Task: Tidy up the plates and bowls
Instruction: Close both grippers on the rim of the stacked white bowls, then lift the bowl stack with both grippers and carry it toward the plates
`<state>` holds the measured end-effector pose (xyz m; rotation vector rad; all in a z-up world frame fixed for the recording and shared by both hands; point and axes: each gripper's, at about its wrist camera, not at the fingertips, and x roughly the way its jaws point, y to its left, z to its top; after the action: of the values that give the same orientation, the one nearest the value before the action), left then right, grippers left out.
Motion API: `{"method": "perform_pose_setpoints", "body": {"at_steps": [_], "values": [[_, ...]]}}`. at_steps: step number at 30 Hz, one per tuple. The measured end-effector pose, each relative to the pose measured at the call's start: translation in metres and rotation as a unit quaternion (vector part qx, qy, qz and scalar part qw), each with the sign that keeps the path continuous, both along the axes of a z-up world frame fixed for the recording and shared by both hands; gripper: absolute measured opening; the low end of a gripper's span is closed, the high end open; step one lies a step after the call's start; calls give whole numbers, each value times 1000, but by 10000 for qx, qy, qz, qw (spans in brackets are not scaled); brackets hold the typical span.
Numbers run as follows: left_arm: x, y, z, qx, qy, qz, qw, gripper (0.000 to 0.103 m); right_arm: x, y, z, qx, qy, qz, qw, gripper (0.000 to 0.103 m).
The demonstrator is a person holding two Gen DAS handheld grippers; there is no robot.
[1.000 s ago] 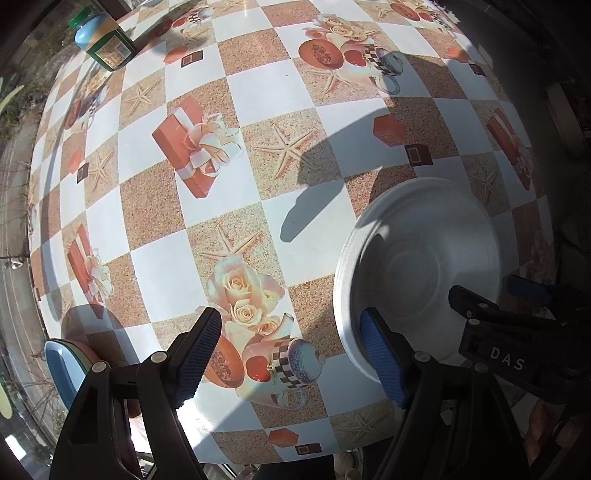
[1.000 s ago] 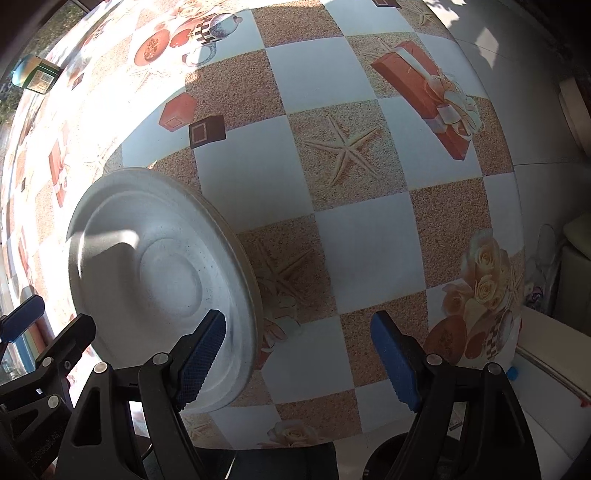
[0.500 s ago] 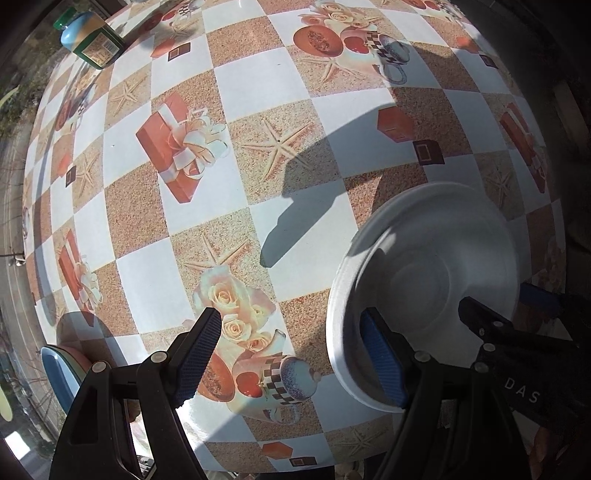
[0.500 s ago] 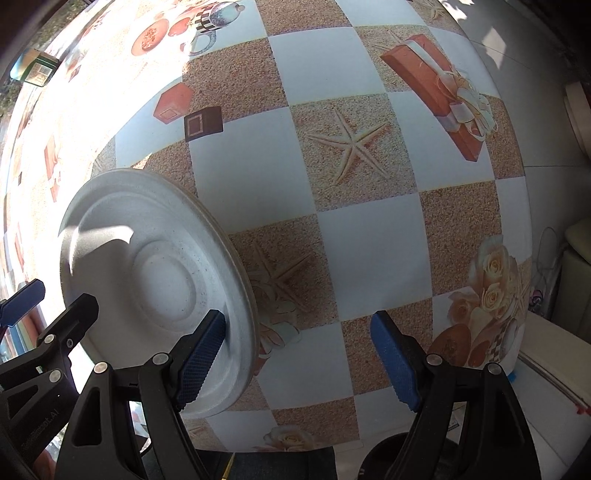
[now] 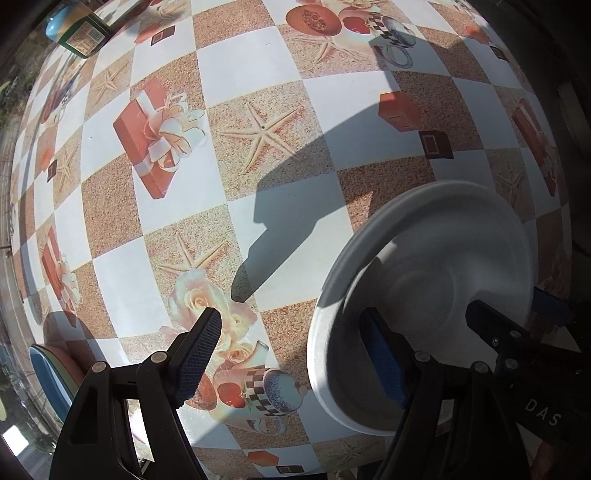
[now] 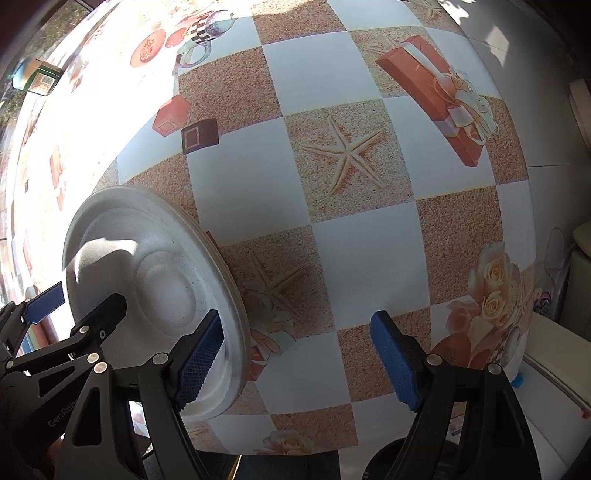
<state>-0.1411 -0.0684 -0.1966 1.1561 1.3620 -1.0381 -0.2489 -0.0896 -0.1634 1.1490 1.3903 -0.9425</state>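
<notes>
From the left wrist view, the left gripper [image 5: 291, 350] has its fingers [image 5: 197, 350] spread wide, one over the rose-and-teacup print and the other over the near rim of the white plate [image 5: 436, 266]. Nothing is pinched between them. That plate sits at the lower right of the desk [image 5: 266, 206], which wears a checked cloth of white and sandy squares with starfish and gift boxes. Whether the plate lies flat or is tipped up a little cannot be told. At the plate's right edge the right gripper [image 5: 517, 314] reaches in, one dark finger over the plate's inside and a blue pad beyond its rim. A stack of coloured dishes [image 5: 51, 373], blue on the outside, sits at the desk's lower left edge. A green-labelled jar [image 5: 79, 31] stands at the far left corner.

Over on the right wrist view, the right gripper [image 6: 295, 358] is also wide apart, its left pad [image 6: 199, 358] over the plate's [image 6: 147, 295] rim and its right pad over bare cloth. The left gripper [image 6: 77, 306] straddles the plate's opposite rim, gripping nothing visibly.
</notes>
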Motion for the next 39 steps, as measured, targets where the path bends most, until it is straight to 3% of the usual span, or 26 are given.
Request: {"method": "perform_pose_setpoints", "body": {"at_steps": [19, 25, 29, 30, 39], "values": [[22, -2, -21, 16, 427, 226, 9988, 84, 2, -28, -1, 270, -402, -155, 9987, 81], [9, 11, -18, -60, 557, 36, 9984, 63, 14, -24, -5, 485, -567, -30, 9972, 48], [2, 10, -12, -95, 664, -192, 9976, 40, 25, -23, -4, 605, -655, 2, 9960, 29], [0, 12, -12, -89, 682, -246, 9973, 36, 29, -22, -3, 631, -662, 9, 9958, 28], [20, 64, -24, -80, 627, -265, 9976, 36, 55, 2, -3, 724, -550, 358, 9952, 28]]}}
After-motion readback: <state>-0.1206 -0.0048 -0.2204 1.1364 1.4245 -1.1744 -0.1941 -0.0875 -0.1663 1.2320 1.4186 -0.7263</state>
